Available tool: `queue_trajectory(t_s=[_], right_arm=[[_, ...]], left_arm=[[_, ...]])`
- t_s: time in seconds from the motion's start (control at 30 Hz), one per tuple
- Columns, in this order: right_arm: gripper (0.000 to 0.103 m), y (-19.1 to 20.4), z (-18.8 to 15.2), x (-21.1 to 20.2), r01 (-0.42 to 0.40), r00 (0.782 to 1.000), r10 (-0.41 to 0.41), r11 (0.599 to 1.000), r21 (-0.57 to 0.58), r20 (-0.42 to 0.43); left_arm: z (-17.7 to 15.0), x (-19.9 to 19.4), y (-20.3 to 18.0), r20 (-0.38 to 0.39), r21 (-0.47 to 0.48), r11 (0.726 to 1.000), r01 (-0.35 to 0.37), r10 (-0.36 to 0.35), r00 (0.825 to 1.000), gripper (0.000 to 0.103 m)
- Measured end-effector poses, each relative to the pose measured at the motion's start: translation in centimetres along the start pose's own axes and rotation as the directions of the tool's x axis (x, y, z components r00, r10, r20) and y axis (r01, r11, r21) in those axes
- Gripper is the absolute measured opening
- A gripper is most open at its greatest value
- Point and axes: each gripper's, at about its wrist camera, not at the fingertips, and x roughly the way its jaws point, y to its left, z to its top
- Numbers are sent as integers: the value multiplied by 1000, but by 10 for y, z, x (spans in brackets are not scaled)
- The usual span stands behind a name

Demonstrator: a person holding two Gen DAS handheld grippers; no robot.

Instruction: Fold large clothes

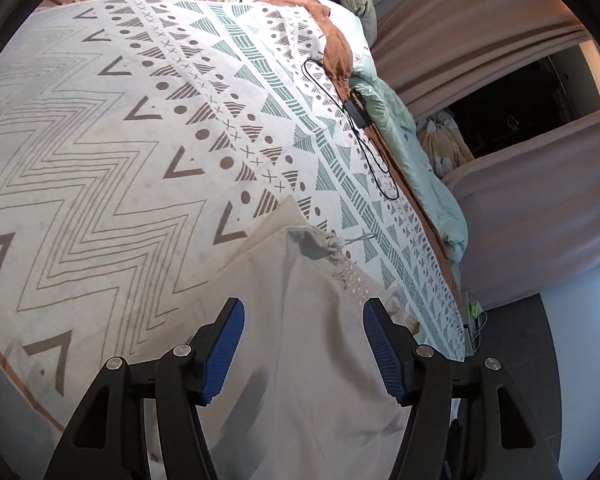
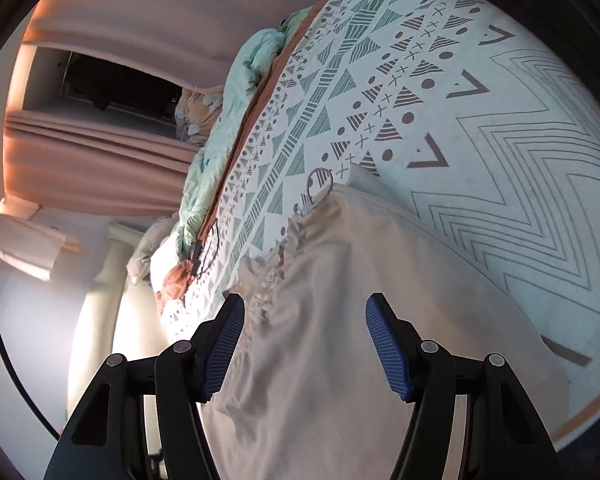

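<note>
Left claw (image 1: 304, 344) released, right claw (image 2: 305, 346) released; both hover low-centre over beige garment (image 1: 300, 320) spread on patterned bed (image 1: 100, 140), likely laid flat for folding.

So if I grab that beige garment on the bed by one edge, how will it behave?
The beige garment is probably floppy: it lies creased and slack. It looks thin, so likely light. Its gathered drawstring end may bunch and trail.
</note>
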Motion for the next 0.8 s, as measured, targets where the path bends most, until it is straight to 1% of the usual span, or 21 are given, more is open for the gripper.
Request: queue_trajectory(t_s=[0.13,0.23,0.4,0.53,0.63,0.73,0.8], right_arm=[[64,2,-16,-15,27,1000,-28,999,-35,-12],[64,1,-26,-27,65,998,-66,996,-60,-11],[64,-8,-38,-55,117,993,-115,989,-90,31],[64,-19,-51,-75,174,984,-169,980,-99,55],[64,-17,-64,-79,217,976,-213,966,-140,47],[64,-4,-76,-75,245,969,-244,945,-216,33],[64,14,-86,-70,255,966,-259,922,-292,27]], left_arm=[[-14,-14,12,-9,5,1000,-19,19,1000,63],[-24,-22,22,-20,15,999,-36,36,999,63],[-37,-35,42,-23,14,998,-57,58,998,63],[-48,-38,53,-37,30,997,-71,72,997,63],[-56,-34,58,-64,43,996,-81,83,994,59],[-63,-29,61,-94,62,994,-89,94,991,48],[-67,-26,66,-105,61,994,-95,101,989,41]])
